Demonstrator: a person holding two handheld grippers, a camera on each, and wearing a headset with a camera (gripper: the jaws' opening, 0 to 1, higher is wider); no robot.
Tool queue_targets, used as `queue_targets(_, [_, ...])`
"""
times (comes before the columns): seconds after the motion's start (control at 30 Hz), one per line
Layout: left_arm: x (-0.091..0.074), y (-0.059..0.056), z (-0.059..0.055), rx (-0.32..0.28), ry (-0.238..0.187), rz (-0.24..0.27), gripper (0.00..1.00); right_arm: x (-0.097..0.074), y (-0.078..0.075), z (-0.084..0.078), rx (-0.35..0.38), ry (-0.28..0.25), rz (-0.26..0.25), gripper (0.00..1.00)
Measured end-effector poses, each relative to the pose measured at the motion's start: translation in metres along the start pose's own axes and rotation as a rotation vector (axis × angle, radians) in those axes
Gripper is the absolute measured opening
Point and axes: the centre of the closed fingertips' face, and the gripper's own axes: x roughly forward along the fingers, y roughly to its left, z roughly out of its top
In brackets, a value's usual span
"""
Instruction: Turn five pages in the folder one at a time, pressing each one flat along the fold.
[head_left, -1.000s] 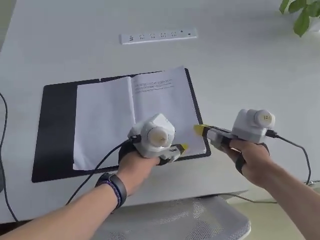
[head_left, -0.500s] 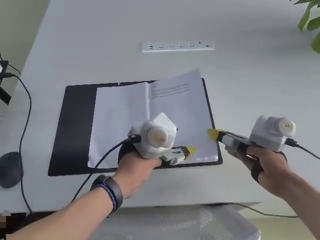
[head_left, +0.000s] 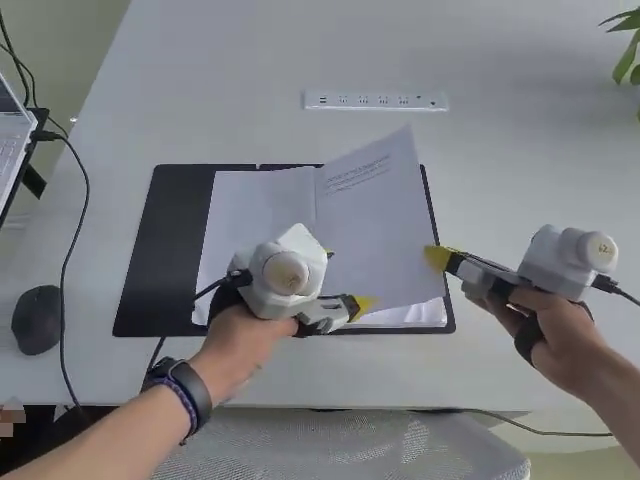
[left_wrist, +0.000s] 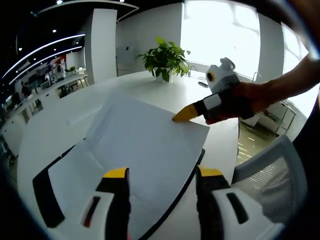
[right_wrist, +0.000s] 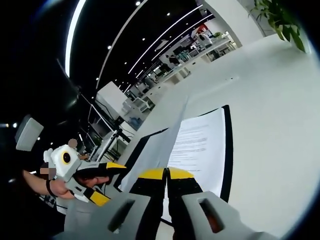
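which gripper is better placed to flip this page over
Right. The right gripper is shut on the lifted page at its edge, so it can likely carry it across; the left gripper hangs open near the folder, holding nothing.

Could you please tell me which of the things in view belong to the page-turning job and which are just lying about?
In the job:
black folder
lifted page
right gripper, shut on that page's edge
left gripper, open by the folder's near edge

Lying about:
power strip
mouse
laptop
plant
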Motion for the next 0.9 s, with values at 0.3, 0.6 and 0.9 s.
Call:
queue_targets(0.3, [-0.031, 0.018, -0.008, -0.037, -0.028, 0.05, 0.56, 0.005, 0.031, 0.012, -0.031, -0.025, 0.058, 0.0])
queue_targets(0.6, [-0.06, 0.037, -0.016, -0.085, -0.053, 0.097, 0.62, 0.025, 0.078, 0.025, -0.093, -0.028, 0.163, 0.0])
queue_targets(0.9, [-0.091, 0.058, -0.034, -0.144, -0.071, 0.153, 0.66, 0.054, 0.122, 0.024, -0.163, 0.017, 0.248, 0.0])
